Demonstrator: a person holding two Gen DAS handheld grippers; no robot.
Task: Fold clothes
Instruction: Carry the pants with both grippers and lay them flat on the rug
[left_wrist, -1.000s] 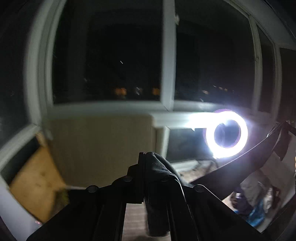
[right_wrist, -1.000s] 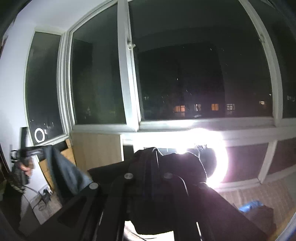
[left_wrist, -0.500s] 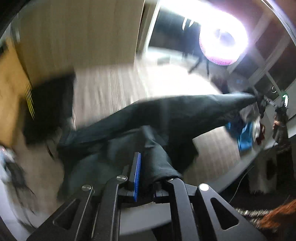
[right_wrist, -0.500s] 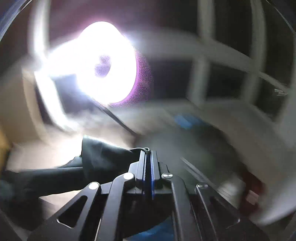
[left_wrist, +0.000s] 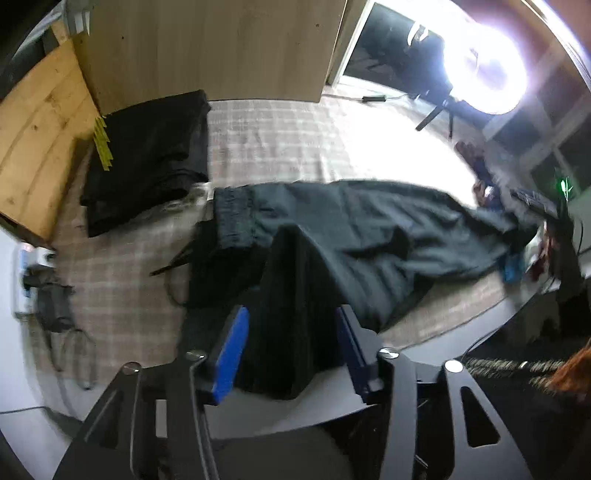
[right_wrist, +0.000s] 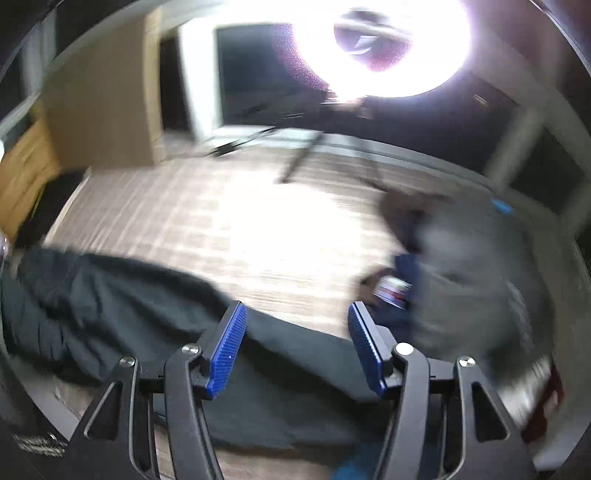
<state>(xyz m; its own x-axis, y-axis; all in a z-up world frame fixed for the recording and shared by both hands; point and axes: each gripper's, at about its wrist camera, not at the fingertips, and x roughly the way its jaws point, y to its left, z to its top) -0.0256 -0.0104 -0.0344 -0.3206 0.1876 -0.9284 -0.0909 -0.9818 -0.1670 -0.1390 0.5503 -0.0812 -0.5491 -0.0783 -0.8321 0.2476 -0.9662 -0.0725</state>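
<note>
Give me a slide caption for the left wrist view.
Left claw opening over dark trousers spread on the checked mat.

Spread lengthwise across the checked floor covering (left_wrist: 280, 140): dark trousers (left_wrist: 388, 225). Behind their left end, against the wooden panel (left_wrist: 207, 48): a folded dark pile (left_wrist: 147, 158). Far right, behind: ring light (left_wrist: 484, 70). Right of the trousers: a heap of clothes (right_wrist: 469, 266).

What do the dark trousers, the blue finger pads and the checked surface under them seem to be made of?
Trousers: soft woven cloth, matte, dark grey-green; it creases, and the waistband looks gathered like elastic.
Pads: probably rubber or plastic, blue; fine ribs show across the face.
Checked surface: likely a woven blanket or rug, beige plaid; the glare washes out detail, so I cannot be sure.
</note>
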